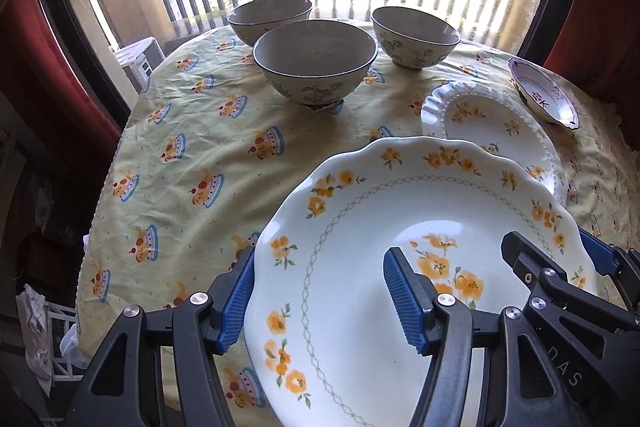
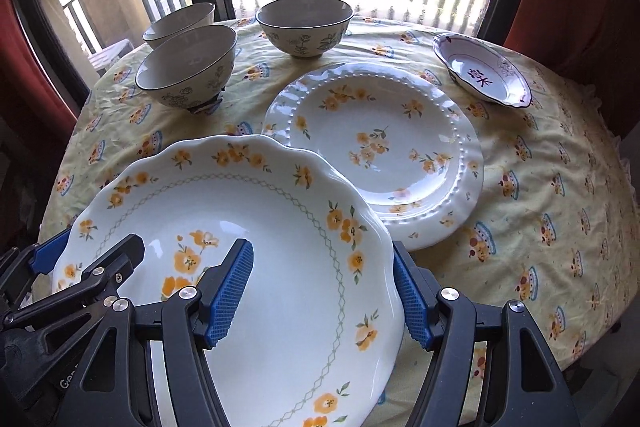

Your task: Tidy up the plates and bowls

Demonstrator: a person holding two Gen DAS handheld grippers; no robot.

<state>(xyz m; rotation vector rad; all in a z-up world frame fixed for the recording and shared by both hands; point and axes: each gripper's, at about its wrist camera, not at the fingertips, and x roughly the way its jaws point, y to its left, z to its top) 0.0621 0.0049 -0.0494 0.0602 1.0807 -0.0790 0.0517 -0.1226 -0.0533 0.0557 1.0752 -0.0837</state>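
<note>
The large scalloped plate [image 1: 400, 247] is carried between both grippers: the left gripper [image 1: 320, 299] and the right gripper [image 2: 324, 295] each have jaws gripping opposite rims. Keep it level and lower it centred onto the beaded plate [image 2: 380, 147] ahead of the jaws, releasing both sides together.

White scalloped plate [image 1: 360, 227] with orange flowers and a green lattice ring, between blue ribbed pads [image 1: 404, 303]; yellow tablecloth [image 1: 180, 147] with cake prints beyond.
</note>
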